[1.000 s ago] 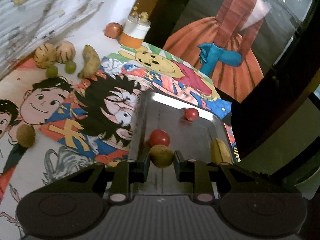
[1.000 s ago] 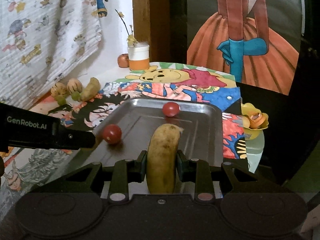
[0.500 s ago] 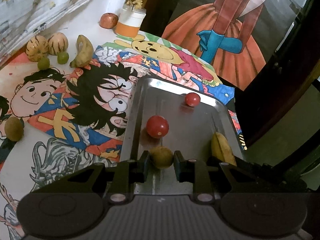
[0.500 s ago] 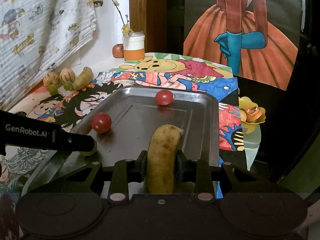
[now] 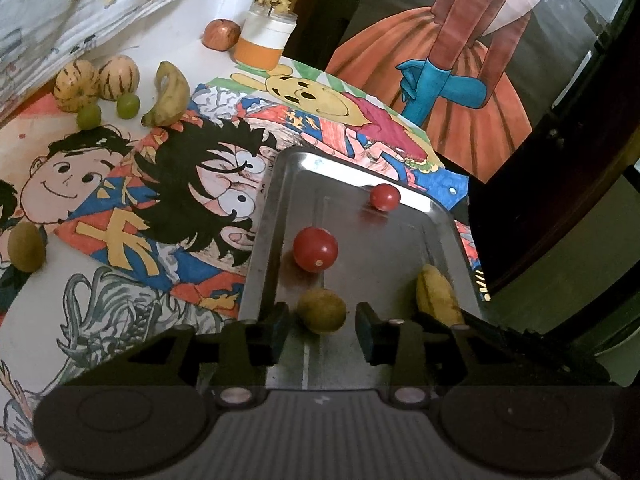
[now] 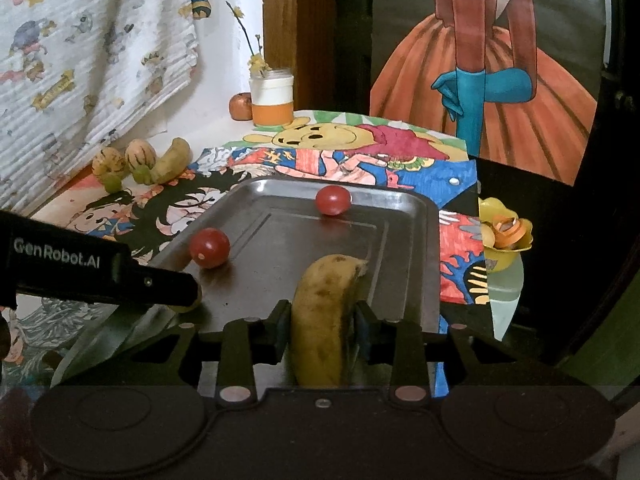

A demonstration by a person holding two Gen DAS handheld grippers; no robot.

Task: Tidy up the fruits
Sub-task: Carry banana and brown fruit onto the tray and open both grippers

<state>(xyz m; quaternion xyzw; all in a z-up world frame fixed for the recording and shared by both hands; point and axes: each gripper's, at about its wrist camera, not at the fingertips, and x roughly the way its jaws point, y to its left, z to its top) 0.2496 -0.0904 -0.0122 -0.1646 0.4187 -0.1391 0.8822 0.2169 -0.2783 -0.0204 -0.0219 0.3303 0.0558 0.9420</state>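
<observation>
A steel tray (image 5: 404, 268) (image 6: 412, 248) lies on the cartoon-print table. It holds two red tomatoes (image 5: 315, 249) (image 5: 385, 197), also in the right wrist view (image 6: 209, 247) (image 6: 333, 199). My left gripper (image 5: 322, 326) is open; a small yellow-green fruit (image 5: 321, 311) lies on the tray between its fingers with gaps on both sides. My right gripper (image 6: 322, 326) is shut on a banana (image 6: 322, 312), held low over the tray's near right part; it also shows in the left wrist view (image 5: 436, 294).
At the far left lie two striped melons (image 5: 96, 80), two green grapes (image 5: 108, 110) and a second banana (image 5: 170, 96). A kiwi (image 5: 26, 246) lies at the left. An apple (image 5: 221, 34) and an orange-white jar (image 5: 266, 38) stand at the back. A yellow paper flower (image 6: 506, 236) is right of the tray.
My left gripper has opened and let go of the small yellow-green fruit, which now rests on the tray. The right gripper still holds the banana, lowered slightly toward the tray.
</observation>
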